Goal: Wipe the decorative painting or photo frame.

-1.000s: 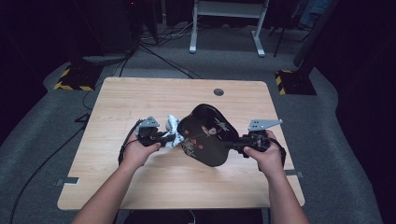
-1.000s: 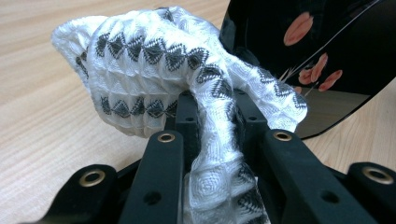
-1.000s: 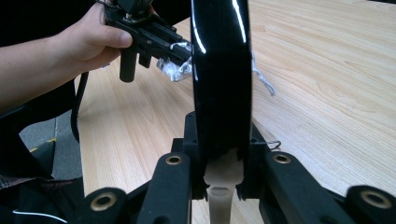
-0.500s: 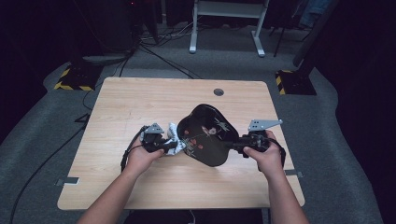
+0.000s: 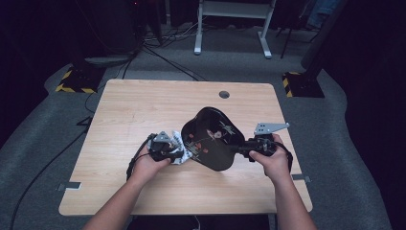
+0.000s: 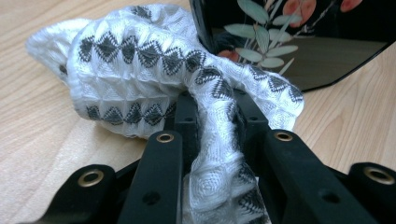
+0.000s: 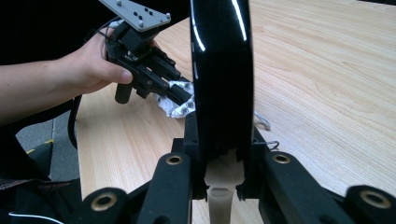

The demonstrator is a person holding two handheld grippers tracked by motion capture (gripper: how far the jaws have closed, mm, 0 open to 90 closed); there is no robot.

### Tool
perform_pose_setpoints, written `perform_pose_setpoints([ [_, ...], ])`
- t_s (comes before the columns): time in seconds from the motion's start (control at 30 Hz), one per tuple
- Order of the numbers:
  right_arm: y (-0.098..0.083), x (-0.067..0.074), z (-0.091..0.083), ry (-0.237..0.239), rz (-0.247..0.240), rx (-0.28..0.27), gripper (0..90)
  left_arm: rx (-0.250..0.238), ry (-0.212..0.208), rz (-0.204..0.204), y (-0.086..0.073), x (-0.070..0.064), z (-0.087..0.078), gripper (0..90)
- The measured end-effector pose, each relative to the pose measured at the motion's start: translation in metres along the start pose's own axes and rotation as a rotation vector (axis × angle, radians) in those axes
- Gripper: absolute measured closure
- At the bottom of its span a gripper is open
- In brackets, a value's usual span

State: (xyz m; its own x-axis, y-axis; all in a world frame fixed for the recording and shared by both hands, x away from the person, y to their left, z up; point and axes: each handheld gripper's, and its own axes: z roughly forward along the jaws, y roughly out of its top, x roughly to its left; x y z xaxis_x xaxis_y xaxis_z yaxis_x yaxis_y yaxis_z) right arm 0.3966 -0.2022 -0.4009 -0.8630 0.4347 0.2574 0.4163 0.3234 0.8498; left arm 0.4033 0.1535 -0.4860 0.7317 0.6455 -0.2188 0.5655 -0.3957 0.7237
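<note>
A black lacquered plate (image 5: 210,139) painted with leaves and flowers is held tilted above the wooden table (image 5: 143,105). My right gripper (image 5: 238,148) is shut on its right rim; in the right gripper view the plate (image 7: 219,70) stands edge-on between the jaws of that gripper (image 7: 223,135). My left gripper (image 5: 174,149) is shut on a white cloth (image 5: 184,154) with grey diamonds. The cloth (image 6: 140,60) bunches past the left gripper (image 6: 215,107) and lies against the plate's (image 6: 299,42) lower left edge, close to the tabletop. The right gripper view also shows the left gripper (image 7: 184,100) and the cloth (image 7: 180,108).
A round cable hole (image 5: 224,94) sits near the table's far edge. Beyond the table are a white metal frame (image 5: 232,28) and yellow-and-black striped bases (image 5: 76,84) on the grey floor. Cables trail off the left side.
My left hand has come down and nearer with the cloth, from the plate's upper left rim to its lower left edge by the tabletop. The right hand and plate have kept still.
</note>
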Motion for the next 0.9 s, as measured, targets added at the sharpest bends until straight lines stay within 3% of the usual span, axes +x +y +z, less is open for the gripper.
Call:
perform_pose_setpoints([
  [0.23, 0.0, 0.0, 0.0, -0.002, -0.001, 0.0, 79.0, 0.052, 0.016, 0.023, -0.002, -0.008, 0.008, 75.4],
  [0.3, 0.0, 0.0, 0.0, -0.008, -0.003, -0.001, 79.0, 0.073, 0.026, 0.052, -0.001, -0.01, 0.01, 75.2],
  [0.57, 0.0, -0.001, -0.002, -0.017, -0.007, -0.002, 79.1, 0.082, 0.029, 0.069, 0.0, -0.013, 0.009, 74.6],
  [0.73, -0.001, -0.002, -0.003, -0.01, -0.008, -0.002, 79.1, 0.041, 0.04, 0.069, -0.001, -0.01, -0.003, 75.0],
  [0.77, -0.001, -0.002, -0.003, -0.008, -0.008, -0.002, 79.0, 0.029, 0.042, 0.055, -0.001, -0.01, -0.008, 75.1],
  [0.9, -0.001, -0.003, -0.002, -0.004, -0.008, -0.003, 79.0, -0.047, 0.064, 0.031, 0.0, -0.006, -0.029, 75.4],
])
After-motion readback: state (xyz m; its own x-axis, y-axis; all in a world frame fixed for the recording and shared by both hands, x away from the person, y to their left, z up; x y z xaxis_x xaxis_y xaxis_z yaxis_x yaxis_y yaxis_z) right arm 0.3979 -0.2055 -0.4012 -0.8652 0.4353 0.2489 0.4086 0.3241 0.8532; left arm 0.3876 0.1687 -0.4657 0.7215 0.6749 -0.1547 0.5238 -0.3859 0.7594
